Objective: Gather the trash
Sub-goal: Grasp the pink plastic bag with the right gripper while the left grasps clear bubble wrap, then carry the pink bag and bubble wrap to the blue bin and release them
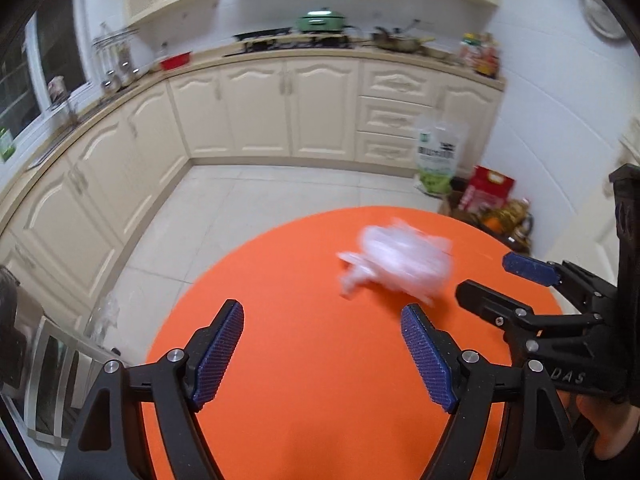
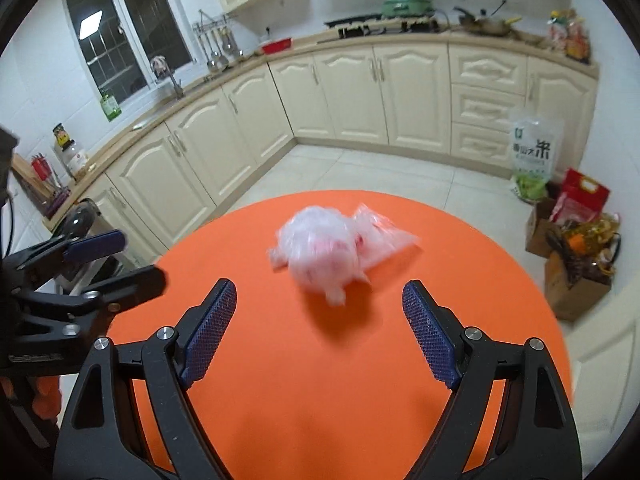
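A crumpled clear plastic bag (image 2: 324, 250) with red marks lies on the round orange table (image 2: 320, 380); it is blurred in both views. In the left wrist view the bag (image 1: 400, 264) is ahead and to the right. My left gripper (image 1: 322, 322) is open and empty above the table, short of the bag. My right gripper (image 2: 319, 304) is open and empty, its fingers either side of the space just before the bag. The right gripper also shows at the right of the left wrist view (image 1: 486, 276), open. The left gripper shows at the left of the right wrist view (image 2: 132, 258), open.
Cream kitchen cabinets (image 2: 352, 92) run along the back and left walls. A rice bag (image 2: 534, 156), a red box (image 2: 582, 196) and cardboard boxes (image 2: 576, 280) stand on the tiled floor at the right. A metal appliance (image 1: 56, 376) stands left of the table.
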A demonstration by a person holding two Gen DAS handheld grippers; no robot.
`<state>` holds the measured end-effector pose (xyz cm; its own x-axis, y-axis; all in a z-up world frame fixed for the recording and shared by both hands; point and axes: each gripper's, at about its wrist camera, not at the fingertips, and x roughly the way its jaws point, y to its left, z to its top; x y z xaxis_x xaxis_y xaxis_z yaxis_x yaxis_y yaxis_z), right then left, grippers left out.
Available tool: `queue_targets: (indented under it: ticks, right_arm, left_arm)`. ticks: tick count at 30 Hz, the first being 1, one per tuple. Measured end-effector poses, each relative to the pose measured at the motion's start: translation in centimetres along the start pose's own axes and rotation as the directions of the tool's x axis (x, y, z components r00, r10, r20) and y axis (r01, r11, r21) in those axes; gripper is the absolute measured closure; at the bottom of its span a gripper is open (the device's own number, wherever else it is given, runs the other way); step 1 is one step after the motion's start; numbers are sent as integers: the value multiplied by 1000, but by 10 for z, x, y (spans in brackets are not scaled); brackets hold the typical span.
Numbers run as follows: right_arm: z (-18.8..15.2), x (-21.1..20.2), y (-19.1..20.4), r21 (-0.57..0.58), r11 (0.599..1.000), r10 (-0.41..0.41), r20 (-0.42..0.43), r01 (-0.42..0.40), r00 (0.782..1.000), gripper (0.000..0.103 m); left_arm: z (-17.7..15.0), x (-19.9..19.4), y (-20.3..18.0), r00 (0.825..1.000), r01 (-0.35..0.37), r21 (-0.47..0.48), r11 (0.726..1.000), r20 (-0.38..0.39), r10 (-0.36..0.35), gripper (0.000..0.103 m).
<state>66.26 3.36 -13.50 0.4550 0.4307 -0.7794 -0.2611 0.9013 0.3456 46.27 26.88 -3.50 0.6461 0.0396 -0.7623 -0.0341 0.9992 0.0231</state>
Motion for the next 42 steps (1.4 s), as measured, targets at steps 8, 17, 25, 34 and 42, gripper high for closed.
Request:
queue_targets:
  ticks: [8,17,25,34,42]
  right_arm:
    - [22,80,-1,-26,999,30,-117,-33,993,27]
    - [6,47,-45,20,1000,24,-24,-23,999,51]
    - [-7,14,-93,84,996,-9,-26,11,1000,51]
    - [-19,2,-104,85,996,6,-27,-4,1000,51]
    - [-25,-12,-98,81,997,9,-14,-8,1000,51]
  left_arm:
    - [37,57,22,997,25,-63,998,-68,-29,26]
    - [93,144,14,990,106,-50,993,-90,-111,26]
    - [115,202,-12,983,88,-96,992,-155,-102,26]
    - [133,234,-58,977,62,-47,997,-202,-70,56]
    - [122,224,-68,984,47,-52,998,-172,-55,84]
